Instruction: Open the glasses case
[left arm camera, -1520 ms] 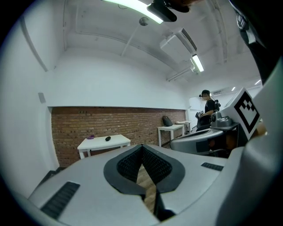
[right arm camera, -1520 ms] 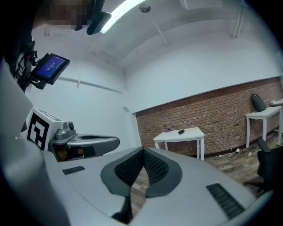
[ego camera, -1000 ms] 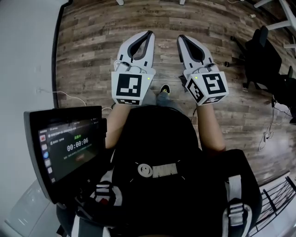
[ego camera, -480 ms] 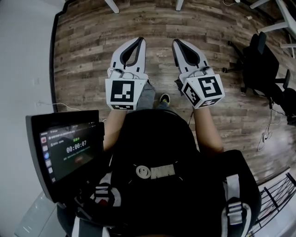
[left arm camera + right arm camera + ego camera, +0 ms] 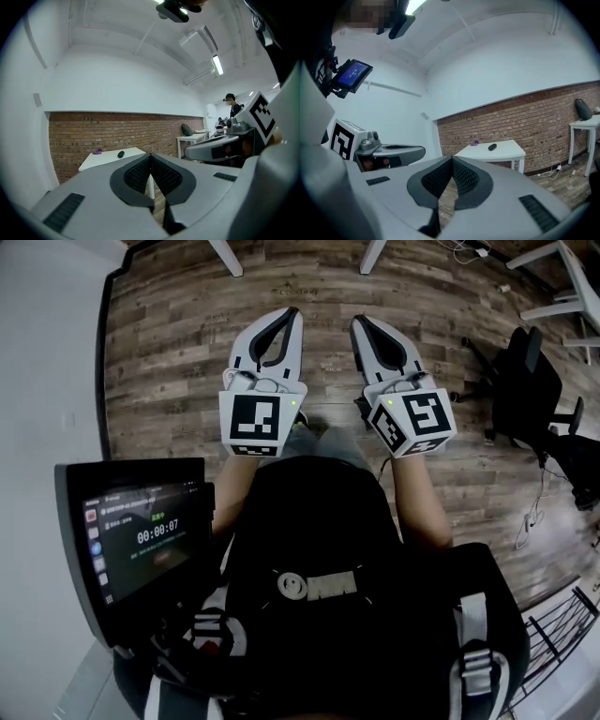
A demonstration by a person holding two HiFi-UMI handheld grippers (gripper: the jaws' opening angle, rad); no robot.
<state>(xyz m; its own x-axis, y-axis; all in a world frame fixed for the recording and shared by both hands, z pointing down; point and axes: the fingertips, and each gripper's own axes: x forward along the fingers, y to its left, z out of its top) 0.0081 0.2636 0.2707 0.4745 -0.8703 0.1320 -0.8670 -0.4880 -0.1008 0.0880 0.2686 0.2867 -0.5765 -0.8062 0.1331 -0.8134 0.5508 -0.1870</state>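
Vs one second back: the wood floor point(image 5: 178, 343) has slid down the head view. White table legs point(image 5: 225, 256) now show at the top edge, and the office chair point(image 5: 534, 381) sits lower in frame. Both claws keep the same pose, side by side and apart, pointing ahead over the floor. The timer on the screen point(image 5: 141, 535) went from 00:00:06 to 00:00:07.

Left claw point(image 5: 151, 154): shut, pads meet at the tip, nothing between. Right claw point(image 5: 452, 158): same, shut and empty.

Glasses case point(image 5: 492, 147): small dark oblong thing, too small to be sure, lying on a white tabletop point(image 5: 506, 151) against the brick wall point(image 5: 525, 122). It is well apart from both claws, with a small purple thing point(image 5: 474, 143) near it on the same tabletop.

Readable text: only the timer, 00:00:07. The other screen lines are too small, and the white chest logo is not legible. Each marker cube carries a black and white square pattern.
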